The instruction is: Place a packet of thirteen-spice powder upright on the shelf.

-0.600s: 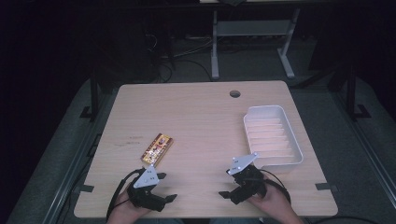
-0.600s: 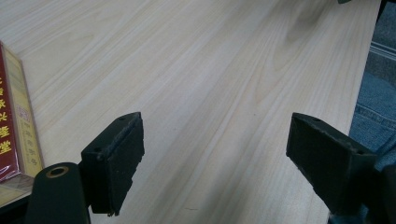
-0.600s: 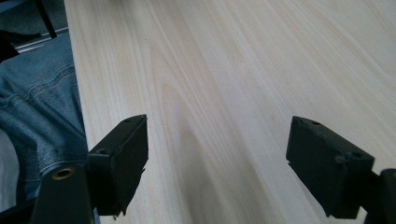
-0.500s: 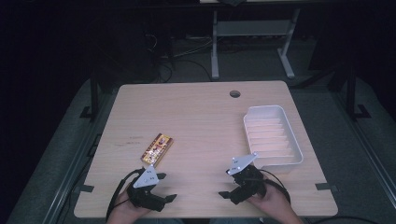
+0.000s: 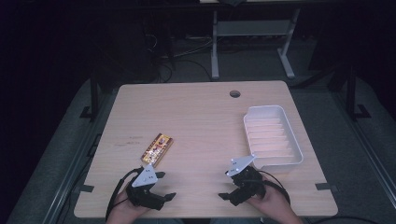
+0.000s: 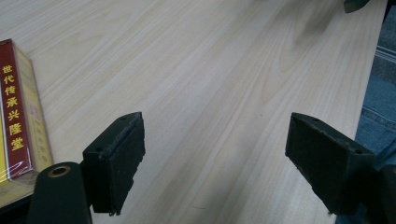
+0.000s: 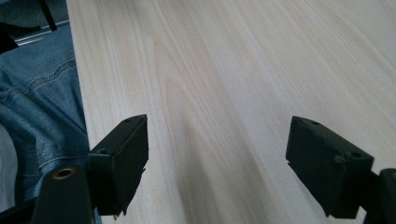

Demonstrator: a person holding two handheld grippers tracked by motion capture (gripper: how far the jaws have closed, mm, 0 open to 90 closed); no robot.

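Left claw (image 5: 164, 186) and right claw (image 5: 227, 185) both gape wide, released, grasping nothing above the table (image 5: 201, 121).

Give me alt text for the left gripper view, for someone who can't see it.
The left gripper has its two black jaws wide open over a pale wooden table, with nothing between them. A red and yellow box with Chinese characters lies flat at the left edge, beside the left jaw.

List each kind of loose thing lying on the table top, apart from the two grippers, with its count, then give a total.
Red and yellow packet: 1
White ridged tray: 1
Total: 2
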